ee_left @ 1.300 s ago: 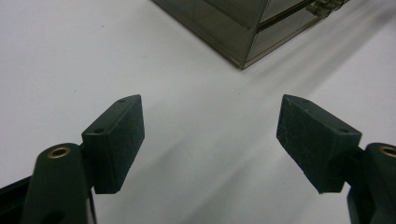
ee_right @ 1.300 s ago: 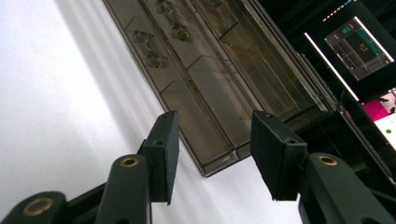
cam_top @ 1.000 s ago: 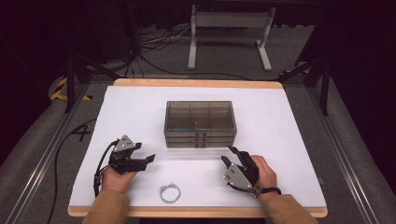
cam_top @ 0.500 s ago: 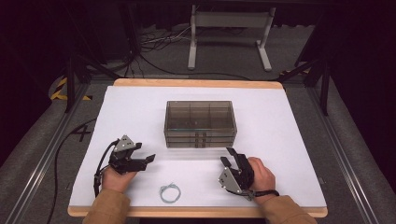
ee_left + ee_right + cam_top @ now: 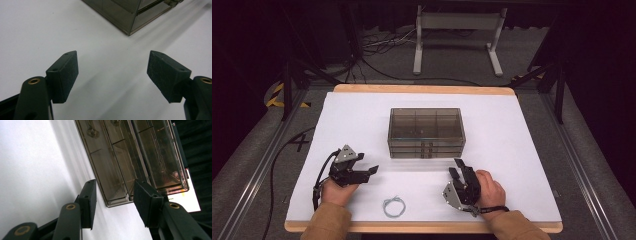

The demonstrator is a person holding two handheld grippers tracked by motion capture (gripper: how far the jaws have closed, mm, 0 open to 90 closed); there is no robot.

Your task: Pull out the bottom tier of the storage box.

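Your right gripper (image 5: 455, 172) has its jaws partly spread with nothing between them, aimed at the near right corner of the smoky drawer box (image 5: 426, 131) and just short of it; your left gripper (image 5: 371, 170) has its jaws spread wide over bare white table (image 5: 512, 140), off the box's near left corner and apart from it; a small wire ring (image 5: 393, 206) lies nearer you than the box, between your hands.
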